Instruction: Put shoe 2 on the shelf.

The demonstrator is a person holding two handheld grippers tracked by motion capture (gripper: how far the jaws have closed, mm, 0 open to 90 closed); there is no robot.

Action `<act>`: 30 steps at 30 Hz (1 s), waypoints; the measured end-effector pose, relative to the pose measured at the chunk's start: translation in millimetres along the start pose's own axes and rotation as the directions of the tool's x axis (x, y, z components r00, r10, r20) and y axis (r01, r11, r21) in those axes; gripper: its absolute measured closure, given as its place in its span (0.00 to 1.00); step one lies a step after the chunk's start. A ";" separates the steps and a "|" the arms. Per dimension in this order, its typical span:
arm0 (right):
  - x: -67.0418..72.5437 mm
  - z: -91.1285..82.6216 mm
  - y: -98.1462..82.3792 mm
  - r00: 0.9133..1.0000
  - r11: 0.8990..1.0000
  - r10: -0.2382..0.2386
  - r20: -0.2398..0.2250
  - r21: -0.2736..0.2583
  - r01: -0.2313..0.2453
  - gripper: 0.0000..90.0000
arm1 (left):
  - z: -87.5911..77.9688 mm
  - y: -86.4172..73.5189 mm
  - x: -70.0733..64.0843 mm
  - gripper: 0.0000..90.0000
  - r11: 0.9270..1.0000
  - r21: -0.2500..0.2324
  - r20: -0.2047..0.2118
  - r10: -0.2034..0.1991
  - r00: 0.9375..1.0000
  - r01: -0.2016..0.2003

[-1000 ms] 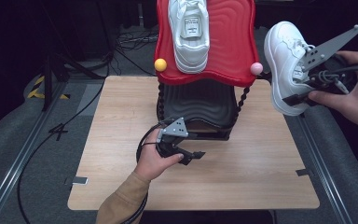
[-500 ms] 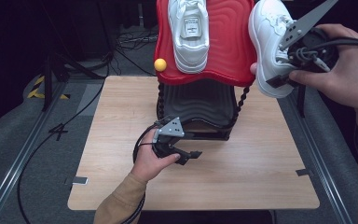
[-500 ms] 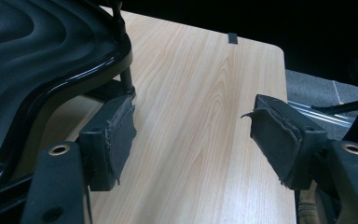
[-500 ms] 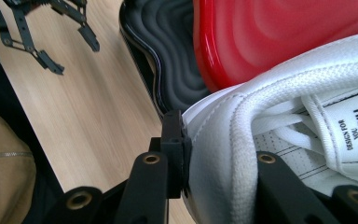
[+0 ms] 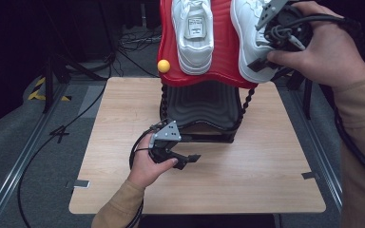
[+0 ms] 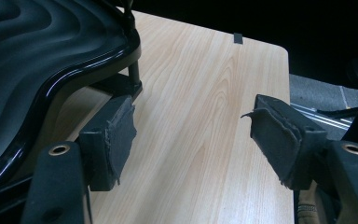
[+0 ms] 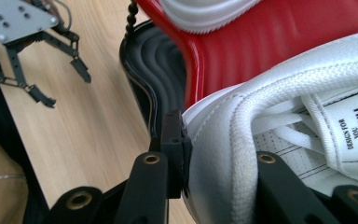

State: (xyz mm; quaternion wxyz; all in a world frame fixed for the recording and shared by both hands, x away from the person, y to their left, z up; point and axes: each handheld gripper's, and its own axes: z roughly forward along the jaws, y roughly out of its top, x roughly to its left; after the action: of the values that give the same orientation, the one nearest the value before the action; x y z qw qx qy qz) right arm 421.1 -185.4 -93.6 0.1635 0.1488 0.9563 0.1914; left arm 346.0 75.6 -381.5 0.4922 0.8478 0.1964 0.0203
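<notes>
**rackwatcher:** Between the jaws of the right hand-held gripper [image 5: 266, 59] sits the second white sneaker [image 5: 247, 38], clamped at the collar. A second ago it hung out beside the red shelf [image 5: 225, 57]; now it's over the shelf, next to the first sneaker [image 5: 195, 33].

**solefan:** So just the set-down left, probably. Left hand-held gripper [image 5: 190, 159]?

**rackwatcher:** Jaws wide apart, nothing in them, low over the tabletop [image 5: 247, 166] by the black lower shelf [image 6: 37, 60].

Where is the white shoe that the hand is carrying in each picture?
High view: the white lace-up shoe is top right, over the red wavy shelf, clamped in the right tool.
Left gripper view: not in it.
Right gripper view: right half.
Shared landmark: the black wavy shelf.
</notes>
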 end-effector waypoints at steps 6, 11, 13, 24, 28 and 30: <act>-10.0 9.7 17.5 1.000 1.000 0.003 0.007 -0.016 -0.003 0.84 | -3.8 -3.0 1.4 0.35 1.000 -0.003 -0.009 -0.006 1.000 0.006; -19.6 22.5 25.8 1.000 1.000 0.011 0.002 -0.027 -0.011 0.84 | -5.2 -4.4 1.9 0.35 1.000 -0.004 -0.009 -0.010 1.000 0.010; -21.5 29.0 29.1 1.000 1.000 0.006 0.013 -0.024 -0.006 0.84 | -5.9 -4.4 2.3 0.34 1.000 -0.006 -0.009 -0.010 1.000 0.010; -16.0 49.4 37.1 0.999 0.998 -0.043 0.026 -0.038 0.044 0.84 | -0.1 -4.4 5.4 0.35 1.000 0.005 0.003 -0.014 1.000 0.014; -14.4 57.8 35.9 0.999 0.998 -0.035 0.022 -0.050 0.036 0.83 | 2.7 -3.8 6.2 0.35 1.000 0.009 0.006 -0.009 1.000 0.009; -13.8 60.1 36.5 0.999 0.998 -0.031 0.027 -0.047 0.032 0.83 | 3.2 -3.6 6.3 0.35 1.000 0.006 0.004 -0.010 1.000 0.010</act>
State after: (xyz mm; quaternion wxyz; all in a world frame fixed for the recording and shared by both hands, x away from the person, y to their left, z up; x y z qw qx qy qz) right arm 463.9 -139.0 -127.4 0.1825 0.1323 0.9514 0.2096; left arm 351.5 76.7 -387.2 0.4900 0.8484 0.1996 0.0155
